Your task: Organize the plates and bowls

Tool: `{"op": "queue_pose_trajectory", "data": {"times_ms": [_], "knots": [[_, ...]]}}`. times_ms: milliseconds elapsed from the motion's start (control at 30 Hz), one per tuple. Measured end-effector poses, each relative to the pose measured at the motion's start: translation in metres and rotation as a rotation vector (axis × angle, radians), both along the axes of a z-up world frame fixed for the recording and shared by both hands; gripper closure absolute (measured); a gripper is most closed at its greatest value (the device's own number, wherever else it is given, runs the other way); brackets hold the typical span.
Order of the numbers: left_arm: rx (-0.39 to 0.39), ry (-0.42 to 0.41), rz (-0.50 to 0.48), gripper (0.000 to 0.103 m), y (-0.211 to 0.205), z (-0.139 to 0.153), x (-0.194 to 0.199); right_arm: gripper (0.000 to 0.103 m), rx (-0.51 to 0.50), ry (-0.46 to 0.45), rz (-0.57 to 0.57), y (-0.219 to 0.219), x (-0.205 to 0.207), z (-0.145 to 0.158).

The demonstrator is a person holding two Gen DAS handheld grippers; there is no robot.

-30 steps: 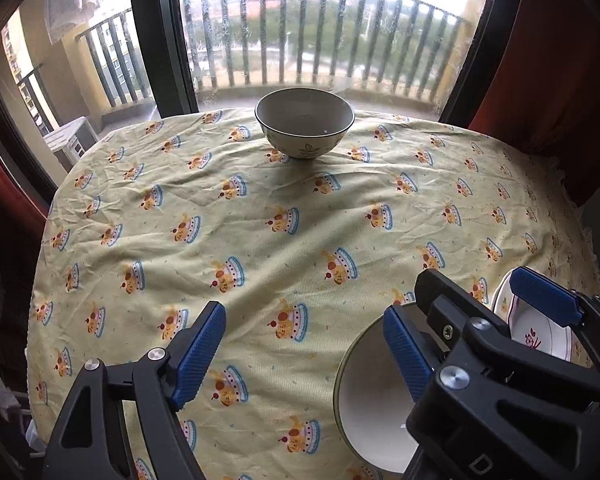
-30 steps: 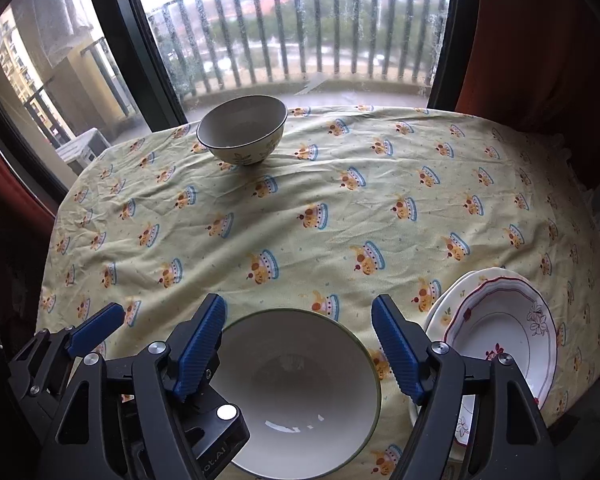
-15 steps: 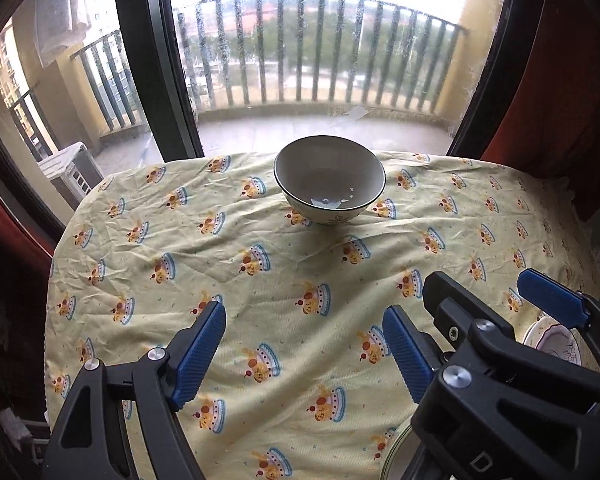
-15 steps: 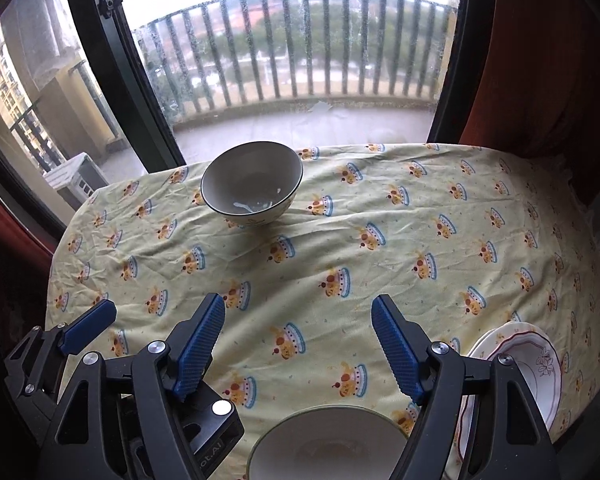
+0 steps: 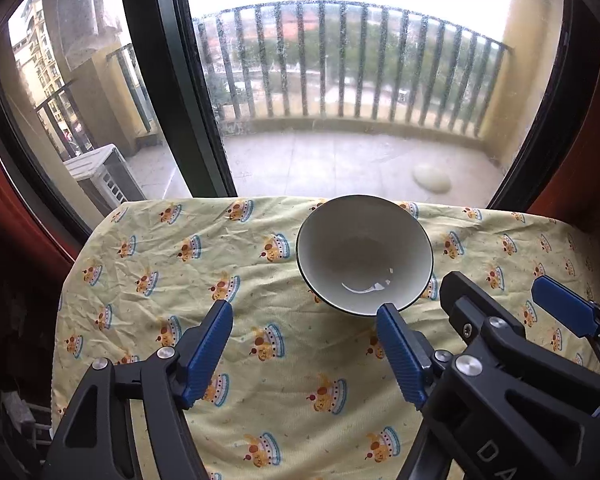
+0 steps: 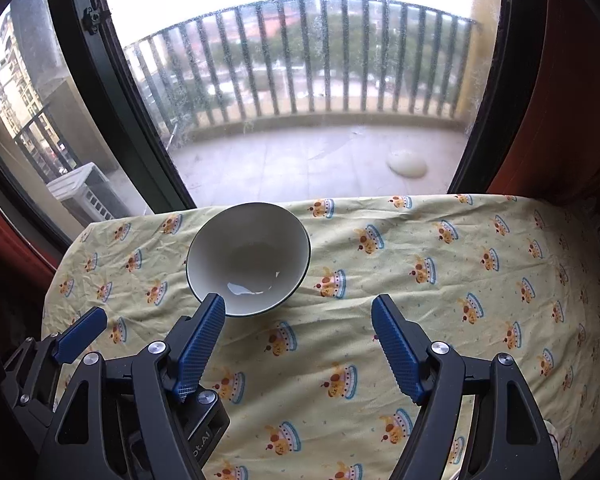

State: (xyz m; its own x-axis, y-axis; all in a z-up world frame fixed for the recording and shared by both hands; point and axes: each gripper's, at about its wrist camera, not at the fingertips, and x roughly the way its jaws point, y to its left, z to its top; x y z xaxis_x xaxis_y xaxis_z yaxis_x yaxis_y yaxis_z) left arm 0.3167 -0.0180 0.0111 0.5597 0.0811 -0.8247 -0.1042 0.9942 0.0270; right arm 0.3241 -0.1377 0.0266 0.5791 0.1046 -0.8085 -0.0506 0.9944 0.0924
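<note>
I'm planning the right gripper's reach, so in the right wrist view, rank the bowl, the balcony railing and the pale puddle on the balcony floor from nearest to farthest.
1. Bowl: on the table, ahead-left of the right gripper.
2. Pale puddle: balcony floor, right of centre.
3. Balcony railing: beyond the floor, farthest.

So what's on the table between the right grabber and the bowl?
Nothing but tablecloth. In the right wrist view, the open right gripper has only crown-patterned cloth ahead; the bowl sits just beyond its left finger.

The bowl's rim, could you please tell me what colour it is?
The bowl is white with a thin dark rim, clearest in the left wrist view.
</note>
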Motion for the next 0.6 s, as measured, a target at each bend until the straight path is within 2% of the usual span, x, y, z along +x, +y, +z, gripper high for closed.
{"op": "queue_pose_trajectory", "data": {"times_ms": [167, 400, 600], "knots": [[-0.004, 0.012, 0.029, 0.033, -0.002, -0.012, 0.024, 0.024, 0.006, 0.012, 0.013, -0.002, 0.029, -0.012], [-0.017, 0.035, 0.119, 0.044, 0.002, -0.034, 0.050, 0.025, 0.013, 0.037, 0.024, -0.002, 0.064, -0.032], [0.015, 0.048, 0.125, 0.054, 0.000, -0.050, 0.071, 0.038, 0.030, 0.058, 0.016, -0.001, 0.085, -0.052]]}}
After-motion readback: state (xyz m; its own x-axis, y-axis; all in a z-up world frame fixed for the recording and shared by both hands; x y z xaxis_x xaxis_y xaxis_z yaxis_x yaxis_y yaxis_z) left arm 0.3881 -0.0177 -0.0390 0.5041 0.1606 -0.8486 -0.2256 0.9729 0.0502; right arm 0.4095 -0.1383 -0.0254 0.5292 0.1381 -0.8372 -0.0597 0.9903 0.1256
